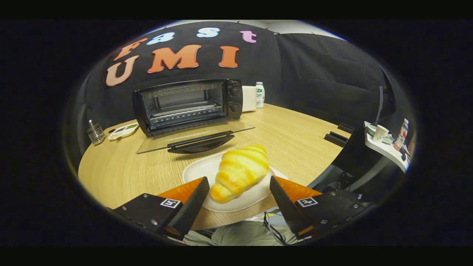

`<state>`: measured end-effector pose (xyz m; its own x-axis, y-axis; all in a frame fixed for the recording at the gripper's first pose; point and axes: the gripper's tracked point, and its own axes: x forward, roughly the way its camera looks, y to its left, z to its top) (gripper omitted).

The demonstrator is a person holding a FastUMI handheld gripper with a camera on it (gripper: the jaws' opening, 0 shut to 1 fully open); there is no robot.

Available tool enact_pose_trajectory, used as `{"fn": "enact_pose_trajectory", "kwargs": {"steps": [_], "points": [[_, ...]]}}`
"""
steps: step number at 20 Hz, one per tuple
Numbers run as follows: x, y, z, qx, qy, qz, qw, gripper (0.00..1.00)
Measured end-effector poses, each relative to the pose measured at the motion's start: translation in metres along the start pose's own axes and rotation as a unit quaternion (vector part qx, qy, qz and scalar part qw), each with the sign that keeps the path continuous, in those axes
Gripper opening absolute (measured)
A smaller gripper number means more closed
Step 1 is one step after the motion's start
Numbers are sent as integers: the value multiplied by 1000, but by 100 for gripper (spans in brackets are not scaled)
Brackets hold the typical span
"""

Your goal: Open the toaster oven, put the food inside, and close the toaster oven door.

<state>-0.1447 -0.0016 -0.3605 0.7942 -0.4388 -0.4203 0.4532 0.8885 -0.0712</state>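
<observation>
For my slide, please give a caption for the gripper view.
Open gripper straddles a croissant on its plate, toaster oven door down.

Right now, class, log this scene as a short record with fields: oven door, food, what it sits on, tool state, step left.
oven door: toaster oven open, glass door folded down flat
food: croissant, just ahead of the fingers
support: white plate on wooden table
tool: tool open, fingers either side of croissant, apart from it
step left: grasp croissant, load oven, close door

Wood-grain table (295,140), glass oven door (184,138), glossy croissant (240,171)
</observation>
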Motion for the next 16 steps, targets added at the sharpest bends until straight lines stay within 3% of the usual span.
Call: {"fn": "enact_pose_trajectory", "kwargs": {"steps": [4, 11, 13, 16], "points": [[6, 9, -13, 21, 29, 5, 999, 96], [11, 14, -20, -28, 22, 2, 999, 75], [11, 18, -19, -15, 25, 19, 999, 66], [10, 18, -19, 0, 25, 37, 999, 41]]}}
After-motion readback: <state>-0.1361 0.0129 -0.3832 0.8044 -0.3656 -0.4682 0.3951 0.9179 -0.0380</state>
